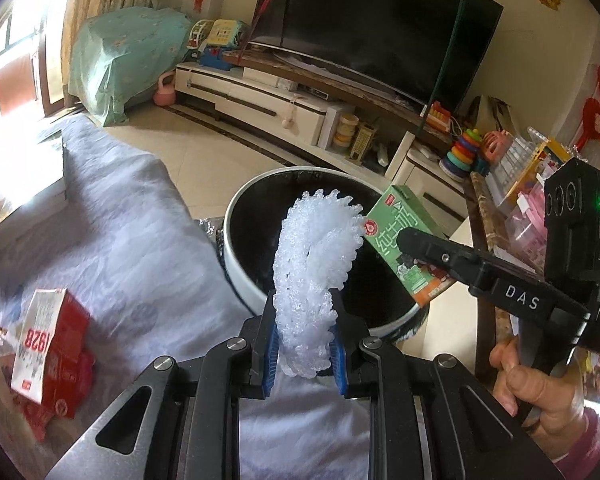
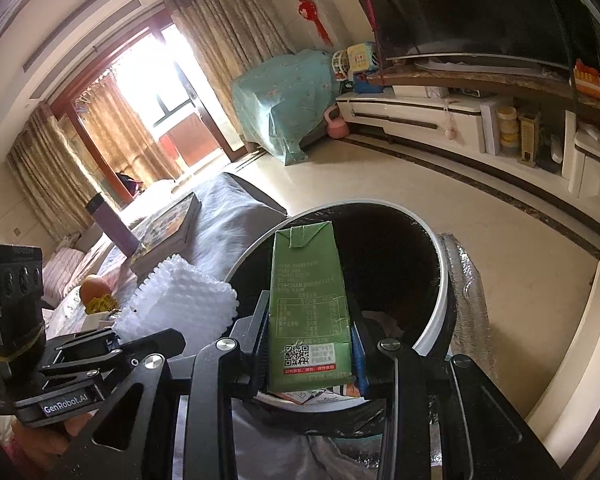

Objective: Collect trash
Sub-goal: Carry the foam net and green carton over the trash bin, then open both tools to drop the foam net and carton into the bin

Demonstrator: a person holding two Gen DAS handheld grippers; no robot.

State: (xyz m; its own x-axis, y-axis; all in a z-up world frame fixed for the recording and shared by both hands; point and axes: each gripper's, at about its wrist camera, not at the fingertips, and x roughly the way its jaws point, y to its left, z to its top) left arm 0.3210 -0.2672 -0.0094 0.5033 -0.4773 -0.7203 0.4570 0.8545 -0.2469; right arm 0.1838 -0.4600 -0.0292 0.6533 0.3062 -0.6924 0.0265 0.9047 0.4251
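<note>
My left gripper is clamped on a white, knobbly foam fruit net, its blue pads pinching the lower end while the rest curls up over the round white bin with its black liner. My right gripper is closed on a green rectangular milk carton, held upright with the QR code facing me, right over the bin's open mouth. From the left wrist view that carton sits just beside the foam net, nearly touching it. Down on the pale grey cloth-covered surface a red and white paper pack lies to the left, well apart from the bin. Something pale lies inside the bin, though I can't make out what.
</note>
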